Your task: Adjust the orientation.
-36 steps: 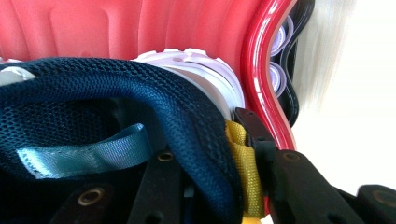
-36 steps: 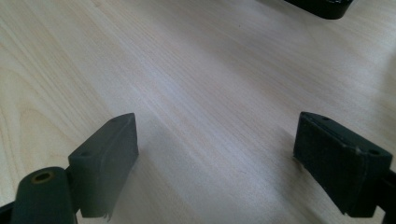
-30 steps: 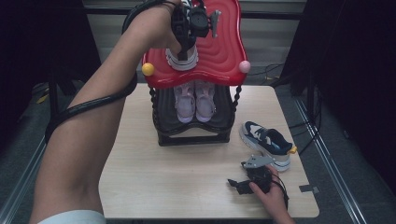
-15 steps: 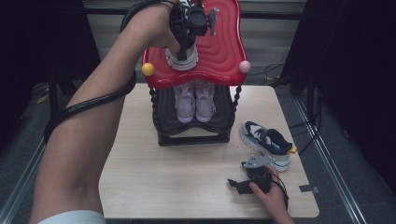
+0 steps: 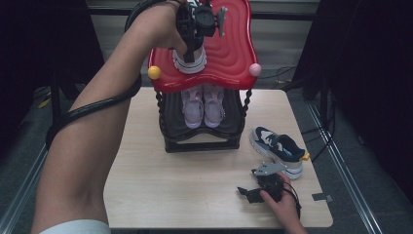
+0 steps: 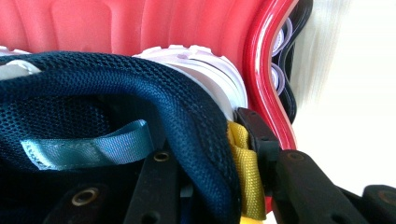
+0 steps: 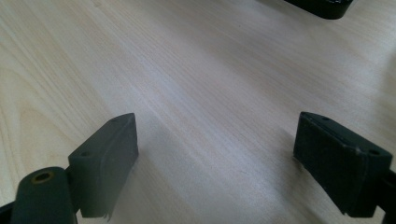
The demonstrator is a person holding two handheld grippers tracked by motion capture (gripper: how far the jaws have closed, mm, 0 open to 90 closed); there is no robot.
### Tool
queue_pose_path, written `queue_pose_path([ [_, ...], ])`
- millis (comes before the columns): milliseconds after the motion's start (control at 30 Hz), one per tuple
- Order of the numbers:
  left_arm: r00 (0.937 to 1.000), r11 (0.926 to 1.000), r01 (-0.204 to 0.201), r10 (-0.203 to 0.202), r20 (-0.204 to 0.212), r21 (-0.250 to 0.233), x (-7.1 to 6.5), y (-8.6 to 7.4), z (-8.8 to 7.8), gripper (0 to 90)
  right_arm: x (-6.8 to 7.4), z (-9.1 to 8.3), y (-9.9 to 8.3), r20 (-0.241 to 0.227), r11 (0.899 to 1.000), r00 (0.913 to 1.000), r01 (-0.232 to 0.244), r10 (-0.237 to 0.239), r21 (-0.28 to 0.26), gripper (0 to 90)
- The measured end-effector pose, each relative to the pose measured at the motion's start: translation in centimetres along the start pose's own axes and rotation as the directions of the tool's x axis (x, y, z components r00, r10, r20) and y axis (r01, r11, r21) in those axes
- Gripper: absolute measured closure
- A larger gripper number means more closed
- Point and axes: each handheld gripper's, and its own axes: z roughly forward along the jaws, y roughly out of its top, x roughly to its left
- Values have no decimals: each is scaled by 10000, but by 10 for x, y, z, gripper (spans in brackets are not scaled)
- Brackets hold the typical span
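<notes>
We take the red-topped shoe rack [image 5: 229, 53] as landmark throughout. On the left of its wavy red top shelf sits the navy sneaker [image 5: 190, 59], white sole toward us in the high view. The left gripper [image 5: 195, 22] reaches it from above, the forearm coming in from lower left with the cable looped round it. In the left gripper view the jaws are clamped on the sneaker's padded navy collar [image 6: 187, 116], one inside the shoe, the other outside against the yellow heel tab [image 6: 245, 172]; the jaws have just eased open slightly, with the collar between them and the pads on it.

Below the top shelf, the black lower shelf [image 5: 175, 124] holds a pair of pale pink sneakers [image 5: 203, 103], side by side, toes toward us.

Right of the rack, on the table [image 5: 160, 180], lies a second navy sneaker [image 5: 278, 148] on its sole, long axis slanting, toe toward the rack, yellow heel tab away from it. In front of the rack and to its right, the right gripper [image 5: 253, 194] rests low on the table, jaws wide apart over bare wood [image 7: 210, 93].

The table is pale wood grain; around it a grey floor and dark curtains.

The held sneaker's long axis runs front to back on the rack; we cannot tell its toe end.
</notes>
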Motion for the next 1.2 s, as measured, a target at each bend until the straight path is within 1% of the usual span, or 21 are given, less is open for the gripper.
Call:
queue_pose_path([
  [167,9994,9997,236,-235,-247,31,1,0,-3,656,0,0,0,0,10000,10000,1,-1,0,132],
  [267,9990,9993,357,-355,-260,74,2,1,-4,623,0,0,0,1,10000,10000,0,0,0,132],
  [300,9988,9993,380,-379,-325,49,2,1,-4,616,0,0,0,1,10000,10000,0,0,1,132],
  [367,9978,9981,609,-606,-286,99,2,1,-3,594,0,0,0,1,10000,10000,0,0,1,132],
  [433,9971,9973,727,-724,-222,132,3,1,-2,584,0,0,0,1,10000,10000,-1,1,0,132],
  [500,9938,9937,1105,-1103,-120,191,3,1,-1,542,0,0,0,1,10000,10000,2,-2,0,132],
  [533,9926,9925,1214,-1212,-93,143,3,1,-1,532,0,0,0,2,10000,10000,0,0,0,132],
  [567,9926,9925,1214,-1213,-103,126,3,0,-1,530,0,0,0,1,10000,10000,-2,2,2,132],
  [633,9894,9893,1449,-1446,-155,176,4,0,-1,508,0,0,0,1,10000,10000,-2,2,1,132],
  [700,9865,9864,1635,-1636,-3,153,5,0,-1,474,0,0,0,1,10000,10000,3,-3,0,132],
  [800,9827,9826,1853,-1854,36,106,5,0,1,436,0,0,0,3,10000,10000,2,-2,0,132],
  [867,9814,9814,1917,-1918,52,87,6,-1,0,409,0,0,0,1,10000,10000,2,-2,-1,132],
  [933,9742,9742,2254,-2256,95,138,6,-1,0,385,0,0,0,2,10000,10000,0,0,0,132],
  [967,9739,9739,2266,-2267,92,151,6,-1,0,379,0,0,0,2,10000,10000,3,-3,1,132],
  [1033,9765,9764,2152,-2154,105,178,6,0,0,375,0,0,0,3,10000,10000,2,-2,1,132],
  [1133,9754,9755,2197,-2199,130,133,6,0,-1,360,0,0,0,2,10000,10000,1,-1,-2,132],
  [1200,9715,9717,2364,-2364,201,11,6,0,-2,351,0,0,0,3,10000,10000,0,0,0,132],
])
